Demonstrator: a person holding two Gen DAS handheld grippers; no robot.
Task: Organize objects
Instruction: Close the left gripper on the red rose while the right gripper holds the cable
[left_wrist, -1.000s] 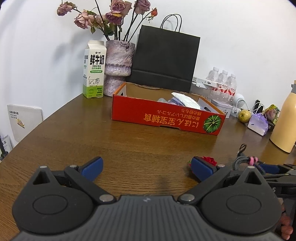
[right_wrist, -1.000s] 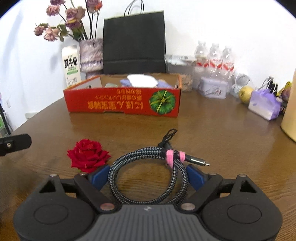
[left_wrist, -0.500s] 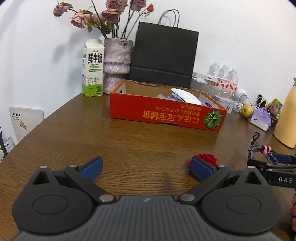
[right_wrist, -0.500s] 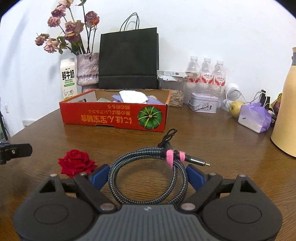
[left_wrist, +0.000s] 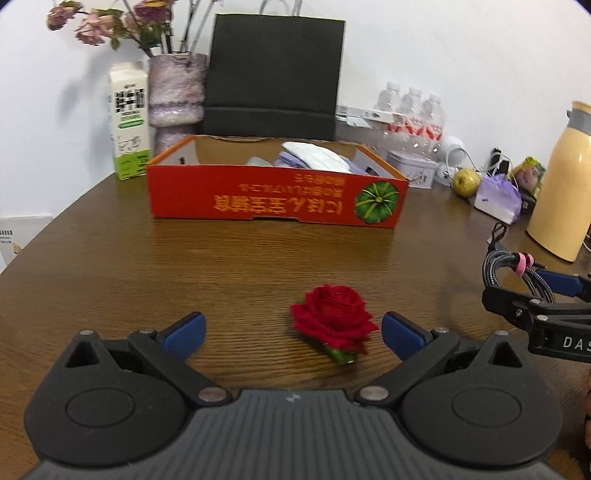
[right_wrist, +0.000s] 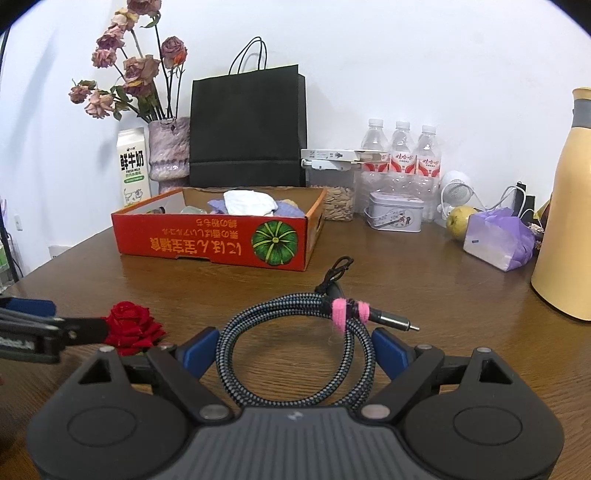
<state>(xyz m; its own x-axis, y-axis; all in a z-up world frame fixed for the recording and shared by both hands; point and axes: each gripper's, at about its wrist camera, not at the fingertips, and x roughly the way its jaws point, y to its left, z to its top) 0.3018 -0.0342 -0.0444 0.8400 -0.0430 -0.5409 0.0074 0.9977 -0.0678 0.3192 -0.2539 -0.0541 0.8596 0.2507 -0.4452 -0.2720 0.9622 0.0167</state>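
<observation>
rose (left_wrist: 332, 317) head, red with a stubby green stem end, is lying on the brown table (left_wrist: 110, 266) right between the wide-spread pads of the left gripper (left_wrist: 293, 330), a bit closer to its right pad. nothing's pinched yet, jaws fully apart. its long axis runs diagonal, bloom pointing away and left, stem end toward the camera and right, so i'd guess closing across the bloom is the move, maybe after sliding a touch right to center it.

right gripper (right_wrist: 295, 350) has the coiled braided cable (right_wrist: 295, 354) sitting between its pads, both sides of the loop up against them and the coil looks lifted off the wood in the left view, so i'd call it held even though the jaws stand wide.

left hand's clearly the nearer one for the rose. orange box (left_wrist: 273, 192) sits further back, straight ahead, already with some cloth stuff in it, probably where both go.

count: one rose, one cable, one box, two grippers, three water bottles (right_wrist: 400, 155) at the back.
</observation>
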